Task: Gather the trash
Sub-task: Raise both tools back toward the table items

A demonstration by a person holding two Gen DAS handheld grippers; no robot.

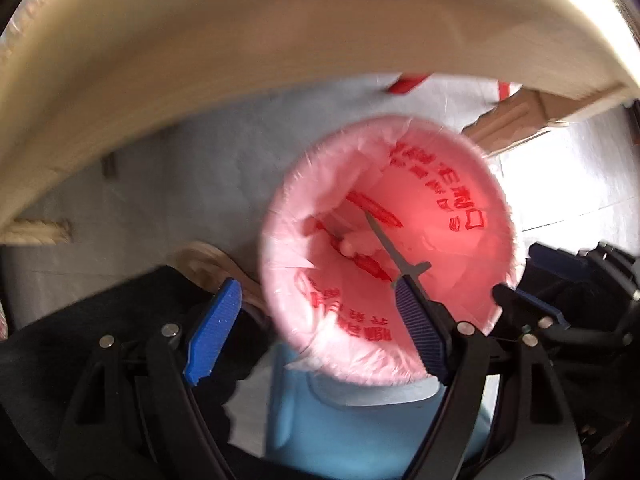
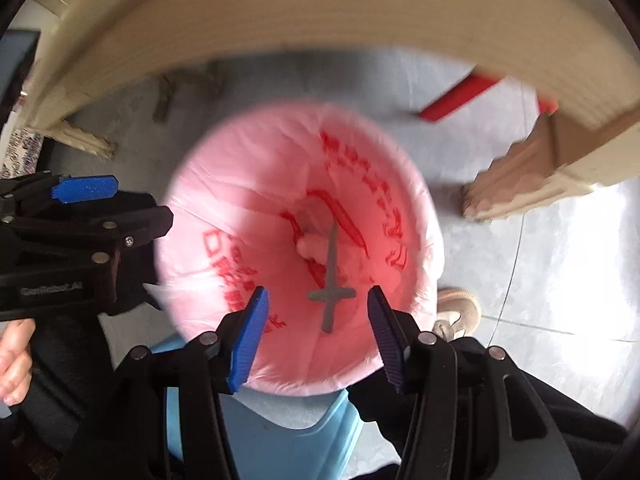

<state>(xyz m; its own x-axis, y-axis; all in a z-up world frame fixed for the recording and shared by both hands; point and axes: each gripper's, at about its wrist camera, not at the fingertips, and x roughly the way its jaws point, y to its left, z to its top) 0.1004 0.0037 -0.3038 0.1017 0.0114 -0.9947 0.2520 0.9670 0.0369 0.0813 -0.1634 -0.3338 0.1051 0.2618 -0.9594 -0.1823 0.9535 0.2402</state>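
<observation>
Right hand-held gripper (image 2: 316, 330) held above bin mouth, pointing down, jaws wide apart, nothing between pads. Left hand-held gripper (image 1: 308, 328) also tilted down over bin, jaws spread wide, gripping nothing; in right wrist view seen side-on at left edge (image 2: 86, 216), bare hand (image 2: 14, 360) below it.

Light-blue bin (image 2: 288, 436) on grey floor, lined w/ pink bag (image 2: 248, 184) bearing red print, bag rim folded over bin edge. Small grey sword-shaped pick (image 2: 332, 280) inside bag opening, just ahead of right pads, free of both; in left wrist view its handle end sits right by one blue finger (image 1: 420, 320), contact unclear. Pale crumpled scrap (image 2: 310, 246) at bag bottom.

Both views motion-blurred; red print illegible. Wooden bench (image 2: 320, 12) edge fills top of views, legs partly cut off. Shoe (image 2: 458, 312) half hidden behind bin rim.
</observation>
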